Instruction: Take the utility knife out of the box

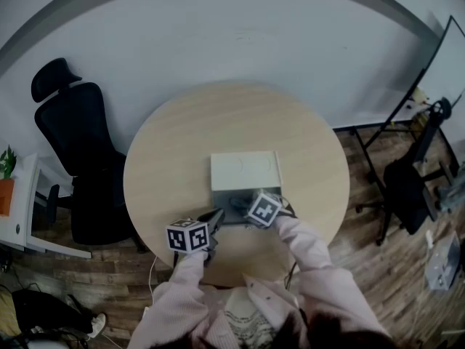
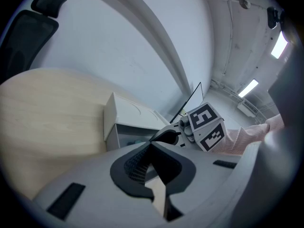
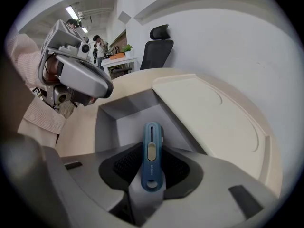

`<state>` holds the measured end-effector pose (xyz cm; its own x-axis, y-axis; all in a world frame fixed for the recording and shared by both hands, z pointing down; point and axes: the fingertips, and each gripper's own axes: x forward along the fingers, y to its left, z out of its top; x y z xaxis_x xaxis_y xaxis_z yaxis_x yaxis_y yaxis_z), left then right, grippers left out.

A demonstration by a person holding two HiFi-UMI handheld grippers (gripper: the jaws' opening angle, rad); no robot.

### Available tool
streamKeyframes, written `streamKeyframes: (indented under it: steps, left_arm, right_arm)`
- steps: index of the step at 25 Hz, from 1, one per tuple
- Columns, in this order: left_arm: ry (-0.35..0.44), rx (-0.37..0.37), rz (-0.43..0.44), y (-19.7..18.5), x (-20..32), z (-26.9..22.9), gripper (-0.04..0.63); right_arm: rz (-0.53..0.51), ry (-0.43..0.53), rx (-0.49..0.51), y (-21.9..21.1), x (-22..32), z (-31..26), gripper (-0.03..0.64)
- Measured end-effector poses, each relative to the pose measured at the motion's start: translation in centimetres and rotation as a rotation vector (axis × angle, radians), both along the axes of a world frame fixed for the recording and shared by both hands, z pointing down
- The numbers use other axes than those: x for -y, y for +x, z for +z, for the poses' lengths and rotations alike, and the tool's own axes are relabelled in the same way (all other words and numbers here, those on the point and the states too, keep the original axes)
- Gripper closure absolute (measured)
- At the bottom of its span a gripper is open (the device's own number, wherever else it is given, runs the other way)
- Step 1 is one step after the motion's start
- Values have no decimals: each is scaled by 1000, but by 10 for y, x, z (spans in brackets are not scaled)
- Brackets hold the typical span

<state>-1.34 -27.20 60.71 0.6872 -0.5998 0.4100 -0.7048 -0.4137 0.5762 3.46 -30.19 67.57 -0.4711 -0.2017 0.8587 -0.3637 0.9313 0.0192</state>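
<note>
On the round wooden table (image 1: 167, 158) a grey box (image 1: 218, 197) stands open, its white lid (image 1: 245, 171) folded back behind it. My right gripper (image 3: 152, 163) reaches down into the box and is shut on the blue utility knife (image 3: 152, 151), which points out between the pads over the box floor (image 3: 133, 127). In the head view the knife (image 1: 237, 203) shows as a dark shape inside the box. My left gripper (image 1: 213, 221) hovers at the box's front left corner, jaws together and empty; it also shows in its own view (image 2: 152, 148).
A black office chair (image 1: 76, 144) stands left of the table and another dark chair (image 1: 410, 184) at the right. A white desk with a plant (image 1: 9, 195) is at the far left. The table's near edge runs just below both grippers.
</note>
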Motion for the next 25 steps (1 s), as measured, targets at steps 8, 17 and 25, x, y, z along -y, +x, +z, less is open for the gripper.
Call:
streamKeyframes:
  steps: [8,17,25]
  left_arm:
    - [11,-3,6,2,-3,-3,591]
    - [50,-2,6,-2,-4,-15,591]
    - [87,4,15,3,-2,-25,591]
  right_arm:
    - [52,11,115,-4,-2,-25,477]
    - [165,31,265,3,4,-44,477]
    - [231,34,431,0,1,-75,477]
